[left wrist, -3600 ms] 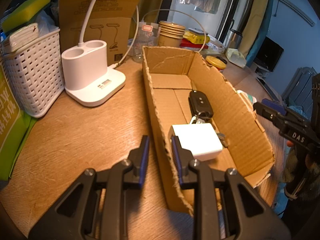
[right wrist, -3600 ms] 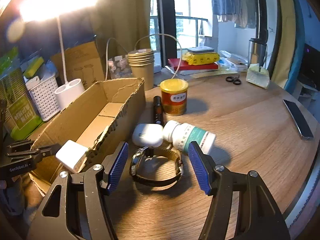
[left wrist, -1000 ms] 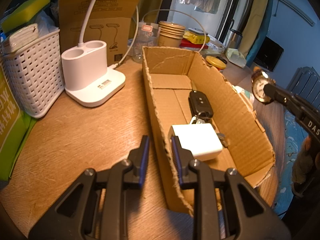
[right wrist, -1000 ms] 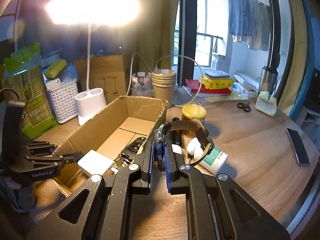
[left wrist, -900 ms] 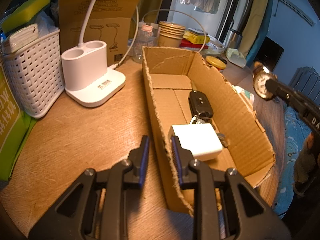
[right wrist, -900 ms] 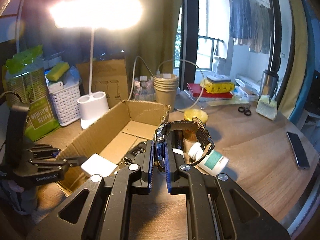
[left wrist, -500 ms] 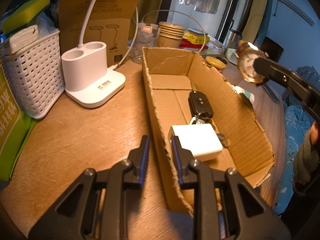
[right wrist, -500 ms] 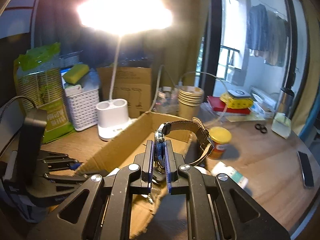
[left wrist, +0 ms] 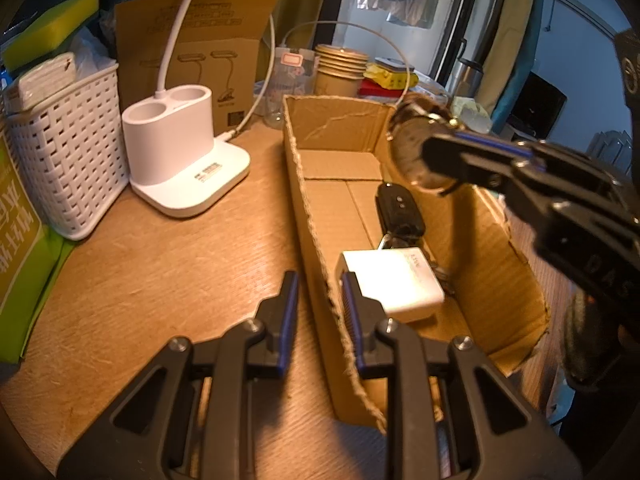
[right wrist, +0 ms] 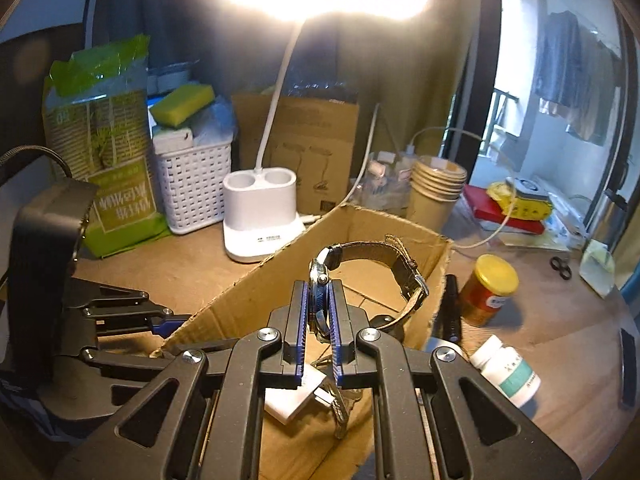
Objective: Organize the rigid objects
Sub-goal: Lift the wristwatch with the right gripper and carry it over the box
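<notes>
My right gripper (right wrist: pixel 319 312) is shut on a wristwatch (right wrist: pixel 384 264) with a gold case and dark strap, held in the air over the open cardboard box (right wrist: pixel 256 280). In the left wrist view the watch (left wrist: pixel 416 152) hangs above the box's far half. Inside the box (left wrist: pixel 316 240) lie a black car key (left wrist: pixel 398 208) and a white charger block (left wrist: pixel 394 284). My left gripper (left wrist: pixel 318 304) is shut on the box's near left wall, one finger on each side.
A white lamp base (left wrist: pixel 180 160) and white basket (left wrist: pixel 64 152) stand left of the box. Right of the box are a yellow-lidded jar (right wrist: pixel 490 290), a white pill bottle (right wrist: pixel 508 370) and a black flashlight (right wrist: pixel 450 308). Paper cups (right wrist: pixel 438 188) stand behind.
My right gripper has picked the watch up off the table and carried it left and up over the box. The left gripper has stayed on the box wall.
</notes>
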The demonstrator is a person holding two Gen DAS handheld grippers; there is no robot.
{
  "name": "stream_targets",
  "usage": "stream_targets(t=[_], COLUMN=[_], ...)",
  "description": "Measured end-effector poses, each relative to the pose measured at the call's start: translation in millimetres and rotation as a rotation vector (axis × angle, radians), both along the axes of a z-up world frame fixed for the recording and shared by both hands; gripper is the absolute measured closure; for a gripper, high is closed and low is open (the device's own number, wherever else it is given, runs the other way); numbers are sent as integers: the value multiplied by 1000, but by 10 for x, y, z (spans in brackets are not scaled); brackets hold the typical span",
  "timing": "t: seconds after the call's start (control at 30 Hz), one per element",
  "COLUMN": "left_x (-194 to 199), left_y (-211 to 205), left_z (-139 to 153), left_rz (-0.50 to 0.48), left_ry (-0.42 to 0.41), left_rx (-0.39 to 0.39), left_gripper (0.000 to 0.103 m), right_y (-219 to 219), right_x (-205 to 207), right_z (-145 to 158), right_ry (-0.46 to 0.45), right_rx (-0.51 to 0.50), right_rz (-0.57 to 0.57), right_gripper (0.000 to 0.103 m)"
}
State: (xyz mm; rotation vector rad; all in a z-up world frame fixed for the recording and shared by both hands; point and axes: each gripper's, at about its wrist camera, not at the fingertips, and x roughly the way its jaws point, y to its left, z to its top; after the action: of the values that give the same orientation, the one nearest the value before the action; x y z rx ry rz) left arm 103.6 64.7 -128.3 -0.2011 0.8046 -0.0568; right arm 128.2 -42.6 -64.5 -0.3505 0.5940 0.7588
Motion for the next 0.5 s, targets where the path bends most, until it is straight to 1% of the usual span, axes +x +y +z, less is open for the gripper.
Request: stream_targets(t=[0.27,0.5], left_x=[-1,-2], left_y=[-4,-5], left_z=[2,1], left_rz=[0,0], left_ry=[1,1], left_rx=[-1,-2], left_gripper=[80,80], right_y=[177,330], right_x=[130,203], right_z=[-29,-152], right_ry=[74,120], right_rx=[-34,-127], right_rz=[84,140], right_gripper=[92,92])
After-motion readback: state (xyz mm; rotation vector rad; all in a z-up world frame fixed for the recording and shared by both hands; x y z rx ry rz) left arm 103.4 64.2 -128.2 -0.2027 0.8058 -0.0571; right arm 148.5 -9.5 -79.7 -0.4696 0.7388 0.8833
